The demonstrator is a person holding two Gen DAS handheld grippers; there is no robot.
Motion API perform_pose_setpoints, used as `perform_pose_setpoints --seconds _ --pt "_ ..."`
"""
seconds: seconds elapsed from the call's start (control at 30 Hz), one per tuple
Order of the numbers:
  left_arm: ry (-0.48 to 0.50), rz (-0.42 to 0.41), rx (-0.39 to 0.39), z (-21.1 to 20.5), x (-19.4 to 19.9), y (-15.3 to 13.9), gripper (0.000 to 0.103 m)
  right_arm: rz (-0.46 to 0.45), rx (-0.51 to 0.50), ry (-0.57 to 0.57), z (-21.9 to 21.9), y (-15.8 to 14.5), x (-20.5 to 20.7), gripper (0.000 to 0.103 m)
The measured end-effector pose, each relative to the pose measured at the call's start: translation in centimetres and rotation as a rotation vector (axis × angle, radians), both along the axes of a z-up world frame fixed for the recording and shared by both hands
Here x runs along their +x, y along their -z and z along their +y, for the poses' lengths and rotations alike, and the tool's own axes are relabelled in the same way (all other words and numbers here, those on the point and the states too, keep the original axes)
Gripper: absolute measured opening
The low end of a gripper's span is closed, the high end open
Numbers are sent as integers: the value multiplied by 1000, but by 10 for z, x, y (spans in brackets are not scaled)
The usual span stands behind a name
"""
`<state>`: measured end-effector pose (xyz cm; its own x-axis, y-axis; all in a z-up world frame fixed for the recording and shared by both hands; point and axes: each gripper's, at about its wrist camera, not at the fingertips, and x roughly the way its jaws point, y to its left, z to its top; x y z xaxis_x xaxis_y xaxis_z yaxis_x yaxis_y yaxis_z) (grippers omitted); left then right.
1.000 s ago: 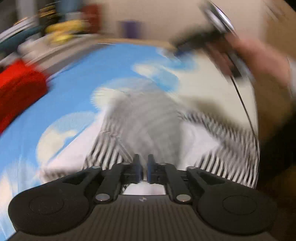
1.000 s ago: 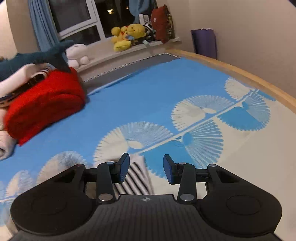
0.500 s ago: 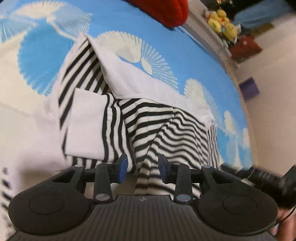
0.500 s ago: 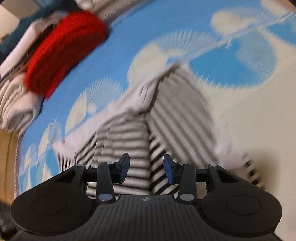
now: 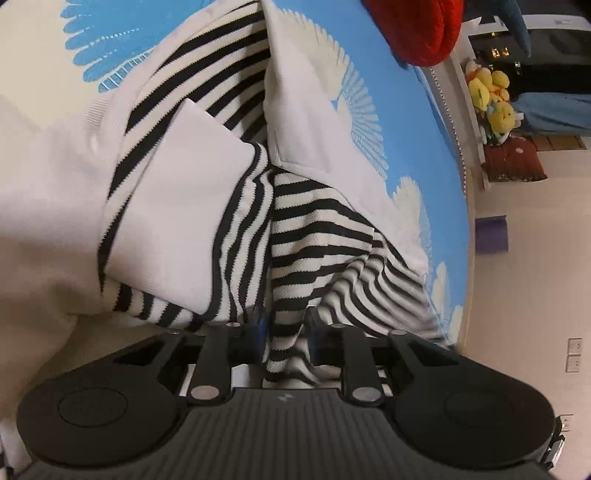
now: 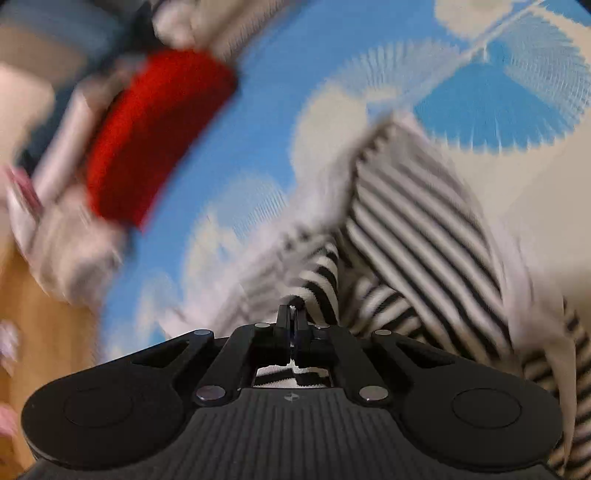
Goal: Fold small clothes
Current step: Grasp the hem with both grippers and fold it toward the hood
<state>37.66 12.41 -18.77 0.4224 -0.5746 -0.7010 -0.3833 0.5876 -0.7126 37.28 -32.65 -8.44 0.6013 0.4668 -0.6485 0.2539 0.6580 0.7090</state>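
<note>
Red knit bundle [image 5: 413, 26] on blue fan-print sheet [image 5: 417, 122]; yellow plush toys [image 5: 491, 99] by window.

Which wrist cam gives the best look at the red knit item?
Right wrist: the red knit item shows nearly whole on the blue sheet, though motion-blurred. Left wrist is sharp but catches only its lower edge, cropped at the top.

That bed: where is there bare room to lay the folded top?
Bare blue bedspread lies between the striped top and the red knit. Crowded by that clothes pile and the plush toys.
</note>
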Motion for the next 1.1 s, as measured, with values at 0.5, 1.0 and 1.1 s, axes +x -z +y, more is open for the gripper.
perform_pose_setpoints --seconds 0.5,1.0,1.1 --pt "-157 -472 108 67 -18 -110 1 -61 336 174 -65 -1 -3 1" --pt "-55 11 97 57 0 -39 60 221 -65 42 -21 19 11 46" --pt "-52 41 76 53 -1 -34 60 233 -96 3 -8 19 12 47"
